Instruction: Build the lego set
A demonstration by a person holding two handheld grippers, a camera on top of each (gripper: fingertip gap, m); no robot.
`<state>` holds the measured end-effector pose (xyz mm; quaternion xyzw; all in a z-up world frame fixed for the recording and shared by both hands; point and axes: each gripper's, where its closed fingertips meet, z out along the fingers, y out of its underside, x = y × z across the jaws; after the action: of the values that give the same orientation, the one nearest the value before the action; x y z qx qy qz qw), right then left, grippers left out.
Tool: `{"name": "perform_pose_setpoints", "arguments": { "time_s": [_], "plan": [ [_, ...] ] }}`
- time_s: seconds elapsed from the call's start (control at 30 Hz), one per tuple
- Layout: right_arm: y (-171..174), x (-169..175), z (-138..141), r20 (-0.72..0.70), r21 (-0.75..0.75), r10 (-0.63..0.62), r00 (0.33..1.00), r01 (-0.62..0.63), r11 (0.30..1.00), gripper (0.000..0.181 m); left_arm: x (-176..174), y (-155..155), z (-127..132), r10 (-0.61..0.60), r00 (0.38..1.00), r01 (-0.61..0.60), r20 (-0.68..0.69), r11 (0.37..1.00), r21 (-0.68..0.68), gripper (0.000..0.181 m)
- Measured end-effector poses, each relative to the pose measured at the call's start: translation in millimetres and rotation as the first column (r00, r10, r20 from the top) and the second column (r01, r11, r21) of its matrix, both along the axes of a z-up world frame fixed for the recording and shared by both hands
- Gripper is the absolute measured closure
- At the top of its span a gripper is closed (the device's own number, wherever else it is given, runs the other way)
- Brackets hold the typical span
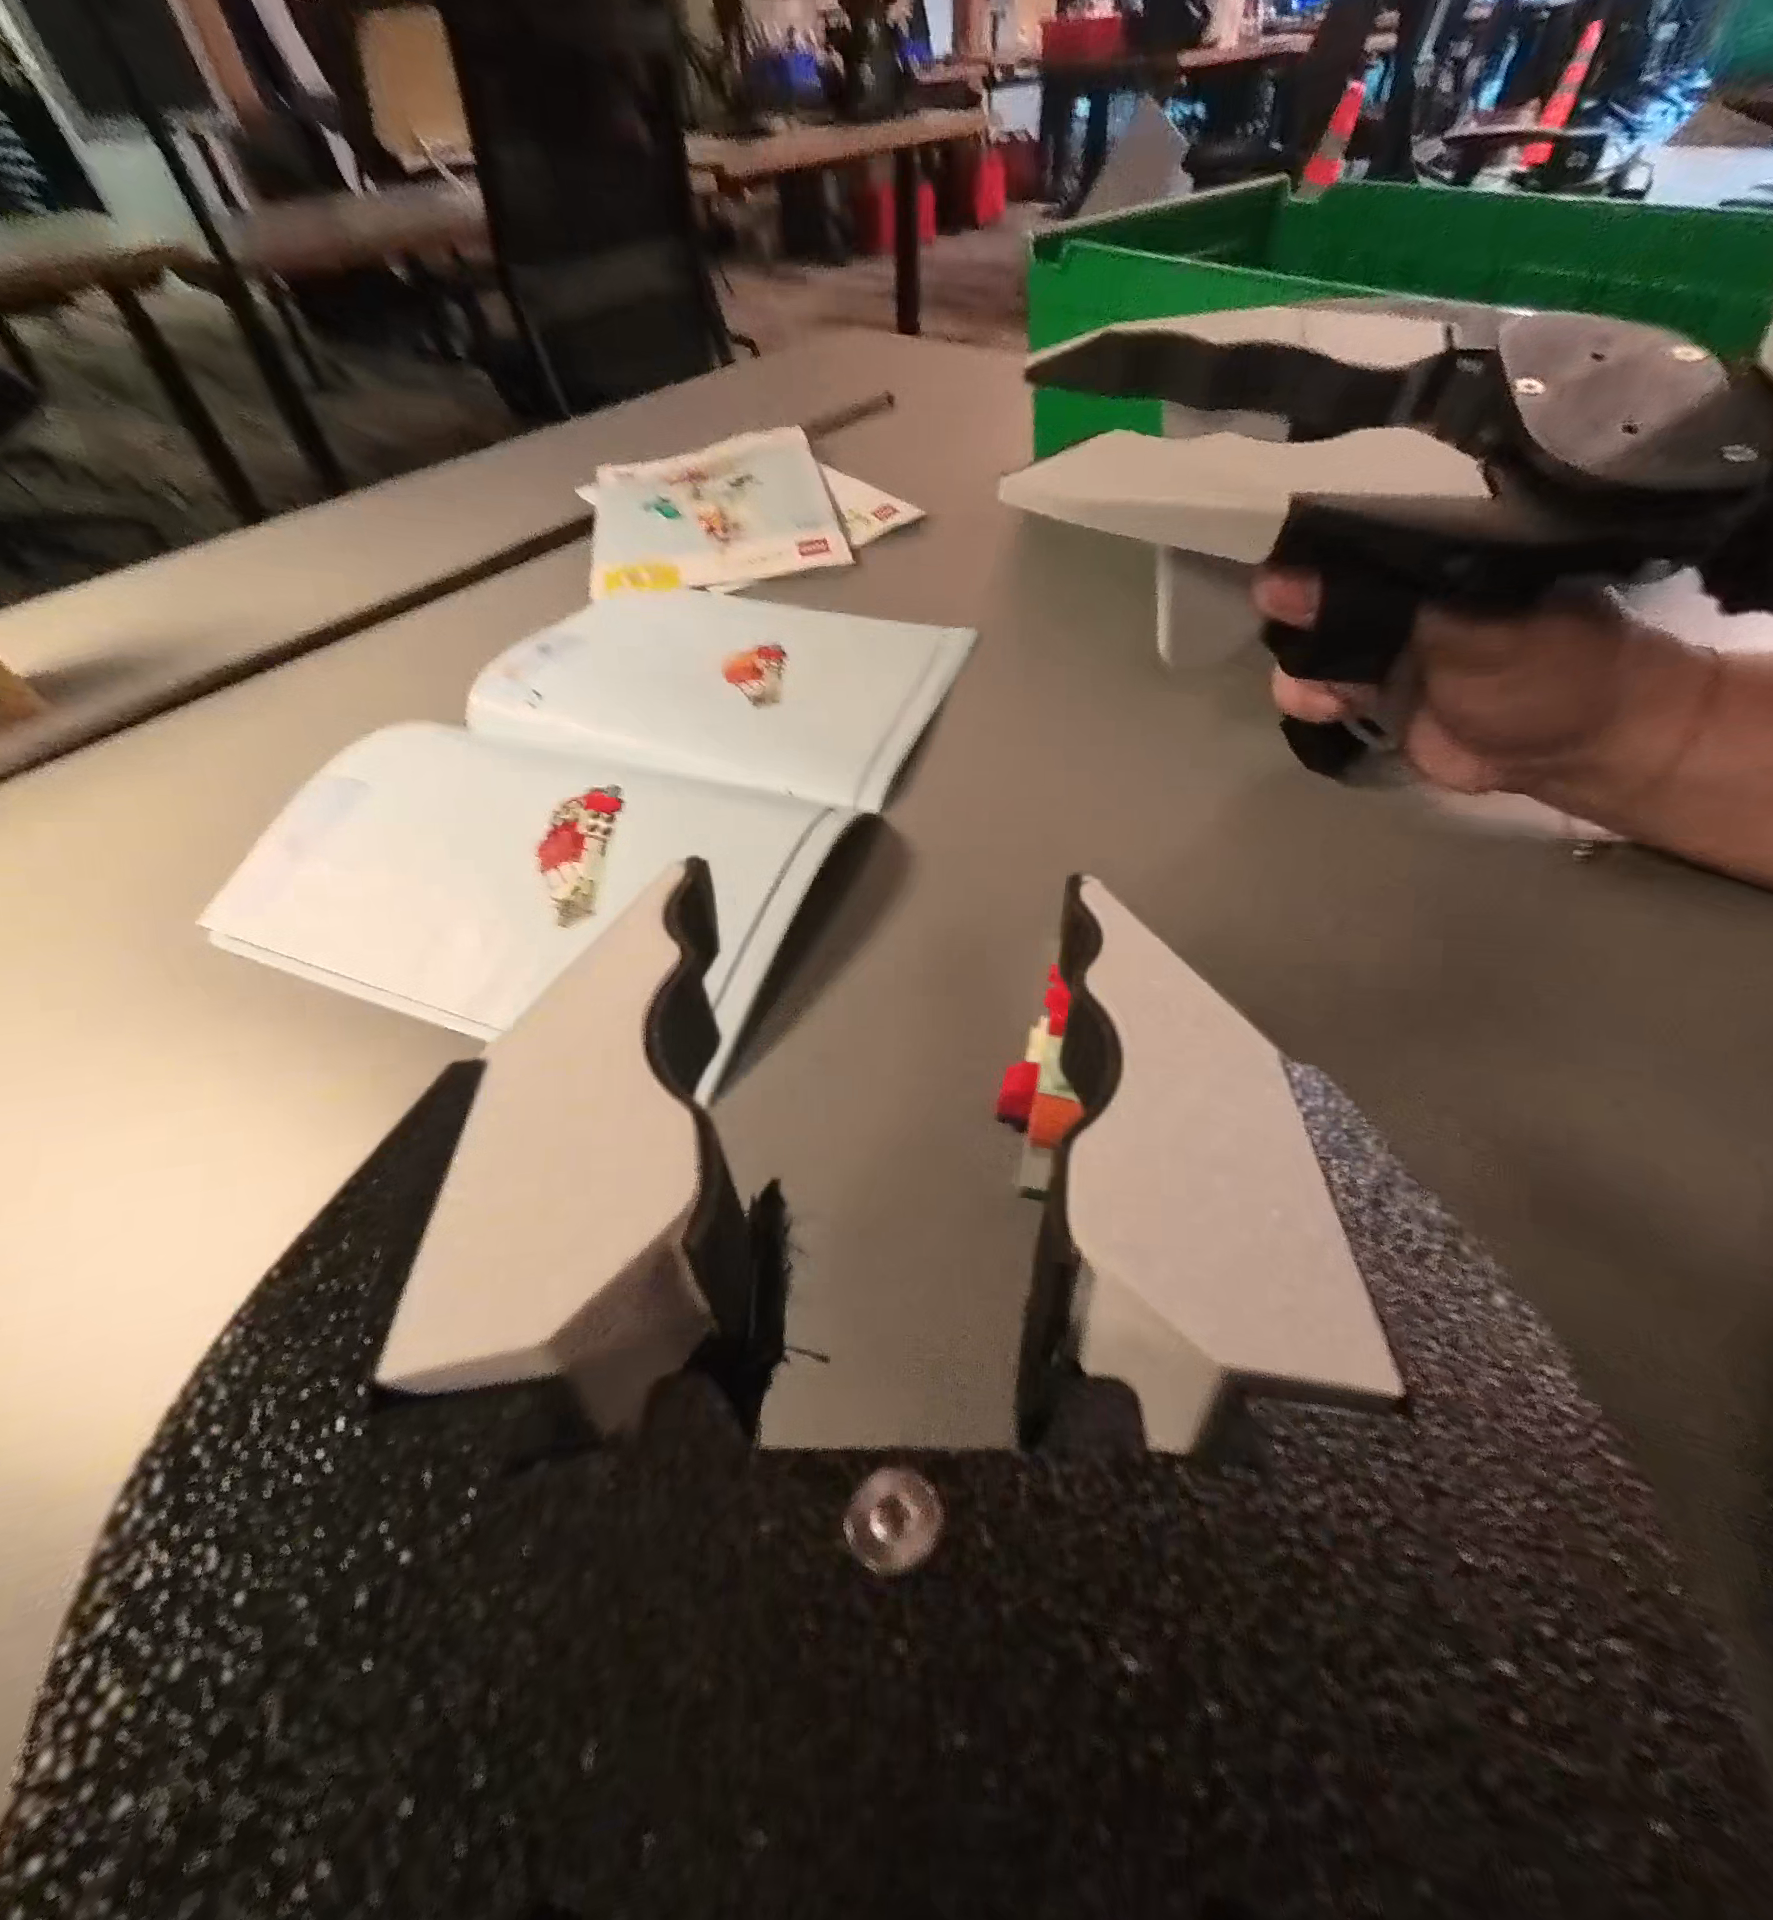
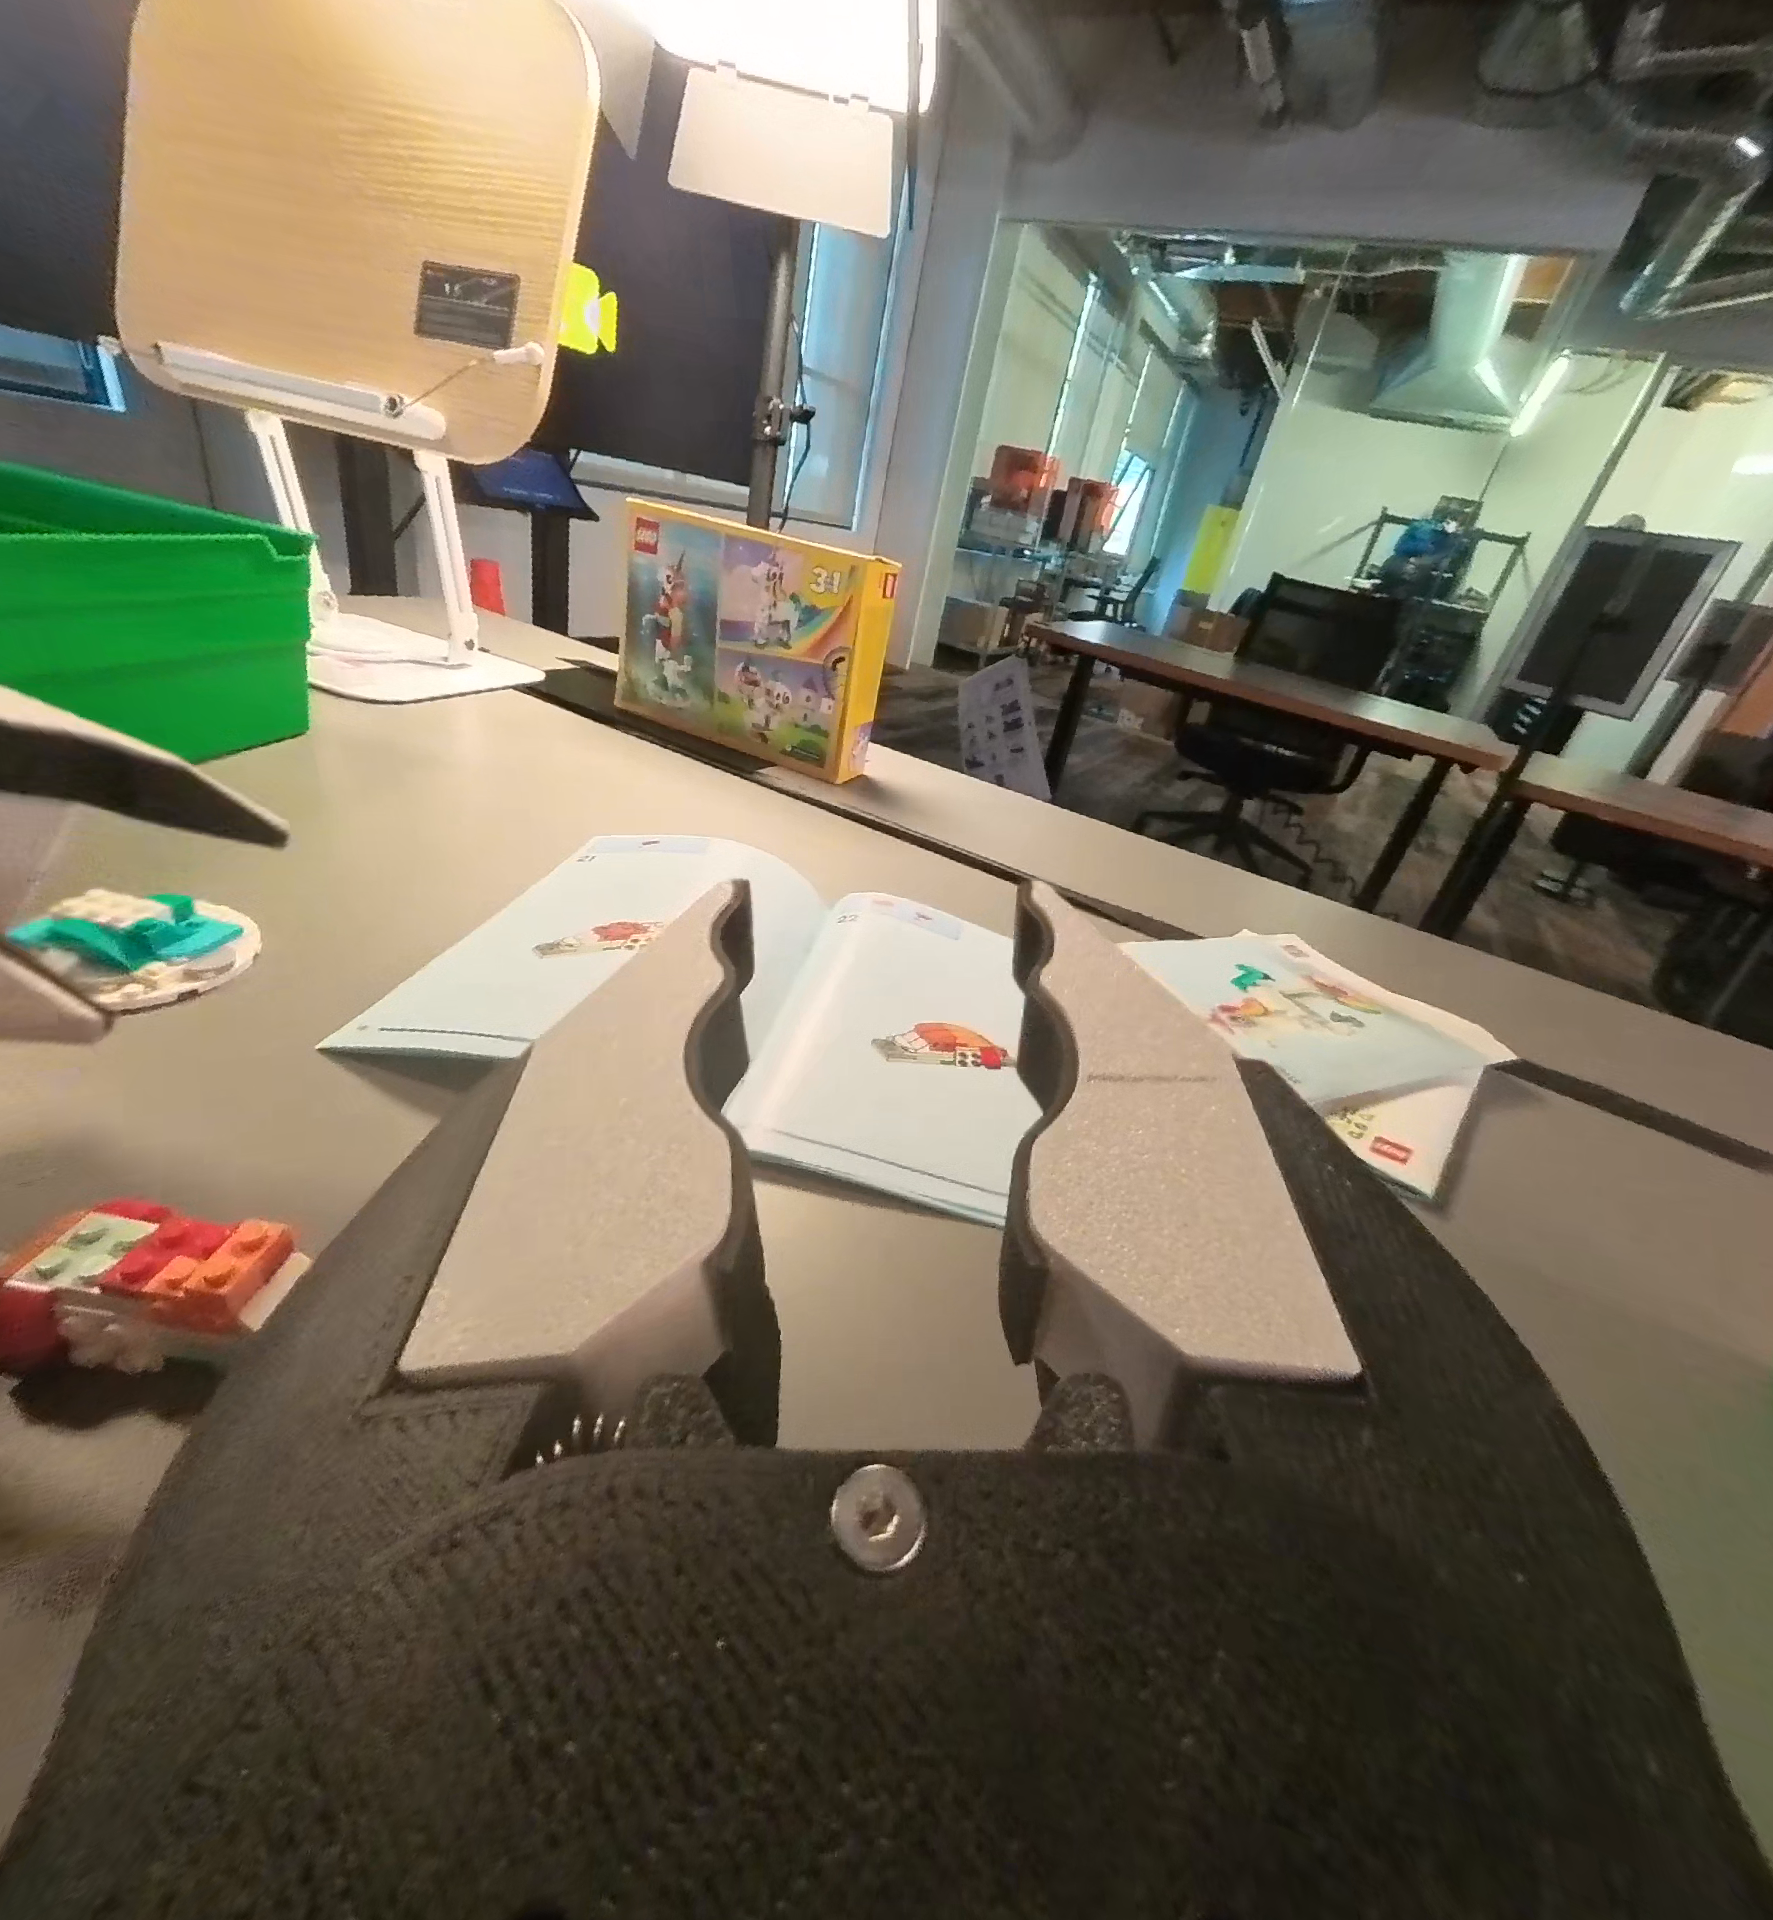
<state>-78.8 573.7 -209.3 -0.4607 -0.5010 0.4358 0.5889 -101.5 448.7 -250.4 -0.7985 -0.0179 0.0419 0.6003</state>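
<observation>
We hold both grippers over the grey table [image 2: 1484, 1299], each with its jaws apart and nothing between them. The left gripper [image 1: 887, 883] hovers just beside the open instruction booklet [image 2: 861, 1091]. The red-and-orange lego build [image 2: 134, 1288] lies on the table near that booklet, left of our right gripper [image 2: 882, 894]. A teal-and-white lego piece [image 2: 134, 935] sits beyond the build, and the yellow lego box [image 2: 757, 634] stands past the booklet.

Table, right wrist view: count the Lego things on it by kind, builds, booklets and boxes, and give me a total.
Builds: 2, red build, teal build
Booklets: 3, open booklet, upper shut booklet, lower shut booklet
Boxes: 1, box
Total: 6
</observation>
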Motion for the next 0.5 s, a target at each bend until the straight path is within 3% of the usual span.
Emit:
{"name": "perform_pose_setpoints", "arguments": {
  "time_s": [0.27,0.5],
  "plan": [
    [3,1,1,-0.017,-0.094,0.021,1.000,-0.022,0.995,0.134,-13,1,25,0.097,0.970,-0.047,-0.221,0.973,0.225,0.118],
    [-2,-1,-1,0.002,-0.068,0.032,0.999,-0.032,0.997,0.138,-18,-4,29,0.099,0.977,-0.043,-0.190,0.960,0.278,0.122]
  ]
}}
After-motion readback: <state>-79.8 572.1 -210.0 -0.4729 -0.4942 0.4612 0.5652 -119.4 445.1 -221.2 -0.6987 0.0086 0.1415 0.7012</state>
